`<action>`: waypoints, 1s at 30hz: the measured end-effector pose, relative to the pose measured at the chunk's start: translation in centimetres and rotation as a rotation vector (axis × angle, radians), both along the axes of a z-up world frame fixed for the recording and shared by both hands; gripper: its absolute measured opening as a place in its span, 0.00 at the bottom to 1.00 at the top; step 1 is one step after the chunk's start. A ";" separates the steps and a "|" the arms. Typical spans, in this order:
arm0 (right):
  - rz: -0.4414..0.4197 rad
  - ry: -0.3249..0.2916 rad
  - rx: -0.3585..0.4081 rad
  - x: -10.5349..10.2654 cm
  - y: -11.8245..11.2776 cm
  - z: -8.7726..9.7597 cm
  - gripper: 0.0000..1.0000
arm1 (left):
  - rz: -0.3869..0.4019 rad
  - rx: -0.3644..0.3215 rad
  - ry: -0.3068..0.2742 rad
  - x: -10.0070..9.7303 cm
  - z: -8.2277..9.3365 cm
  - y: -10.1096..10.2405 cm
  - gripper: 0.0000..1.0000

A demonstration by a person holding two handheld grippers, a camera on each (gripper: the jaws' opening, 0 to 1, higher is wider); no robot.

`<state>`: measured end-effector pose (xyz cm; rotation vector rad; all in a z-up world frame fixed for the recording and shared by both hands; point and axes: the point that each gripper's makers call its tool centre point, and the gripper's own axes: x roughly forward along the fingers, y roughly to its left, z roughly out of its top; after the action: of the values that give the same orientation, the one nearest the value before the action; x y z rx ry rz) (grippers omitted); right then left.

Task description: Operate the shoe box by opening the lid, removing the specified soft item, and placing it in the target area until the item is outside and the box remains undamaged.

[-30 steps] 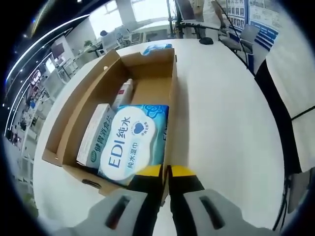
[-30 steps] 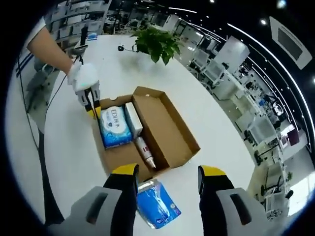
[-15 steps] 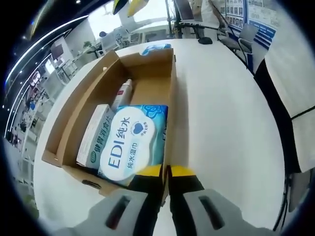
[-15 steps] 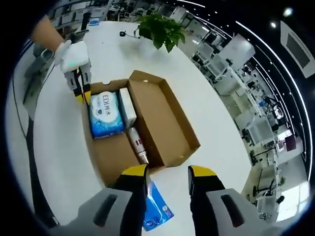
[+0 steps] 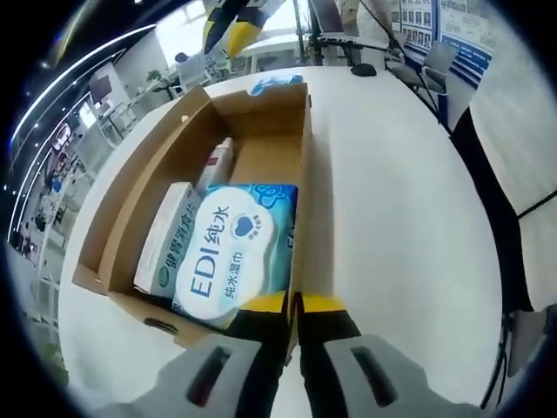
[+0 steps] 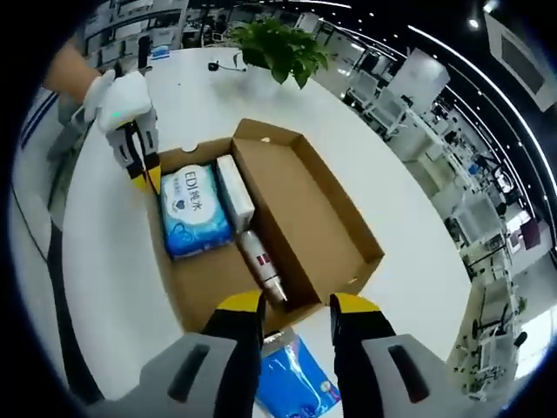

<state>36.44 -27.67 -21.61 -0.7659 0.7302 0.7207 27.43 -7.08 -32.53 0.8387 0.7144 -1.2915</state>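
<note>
An open cardboard shoe box [image 5: 306,157] [image 6: 209,283] lies on a white table, its lid [image 6: 322,218] folded out flat beside it. Inside are a blue EDI wet-wipes pack [image 5: 231,252] [image 6: 193,213], a white carton [image 5: 170,239] [image 6: 235,192] and a bottle [image 5: 219,165] [image 6: 261,261]. My left gripper [image 5: 292,306] [image 6: 146,178] is shut on the box's end wall, next to the wipes pack. My right gripper [image 6: 296,309] [image 5: 231,30] hovers open above the opposite end, nothing between its fingers. A second blue pack [image 6: 296,383] [image 5: 277,84] lies on the table outside that end.
A potted plant [image 6: 278,57] and a small black device with a cable [image 6: 213,63] [image 5: 364,71] stand at the table's far side. A gloved hand [image 6: 122,100] holds the left gripper. The table edge and a dark gap [image 5: 492,200] run beside the box.
My right gripper has come closer over the box's end, its fingers have narrowed, and it has entered the top of the left gripper view. The left gripper keeps its hold.
</note>
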 end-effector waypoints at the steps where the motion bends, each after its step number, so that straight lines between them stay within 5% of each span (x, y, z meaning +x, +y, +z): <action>1: -0.001 0.001 0.001 0.1 0.1 -0.1 0.27 | 0.001 -0.002 -0.001 0.0 0.0 0.0 0.03; 5: 0.000 0.031 0.042 0.4 1.2 -1.3 0.28 | 0.009 -0.006 -0.002 0.0 0.0 0.0 0.03; 15: 0.062 0.061 -0.020 -0.7 1.3 -4.4 0.27 | 0.016 -0.008 -0.001 0.1 -0.1 0.0 0.03; 20: -0.024 0.029 0.001 0.5 0.6 -4.8 0.33 | 0.018 -0.008 -0.002 0.1 0.0 0.0 0.03; 25: 0.082 0.057 -0.104 -0.1 0.9 -6.7 0.33 | 0.021 -0.008 0.000 0.1 0.0 0.0 0.03; 30: 0.097 0.034 -0.121 0.5 1.4 -7.3 0.34 | 0.025 -0.011 -0.001 0.1 -0.1 0.0 0.04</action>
<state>36.92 -26.27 -28.88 -0.9060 0.7763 0.7839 27.54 -7.10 -32.61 0.8196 0.7146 -1.2717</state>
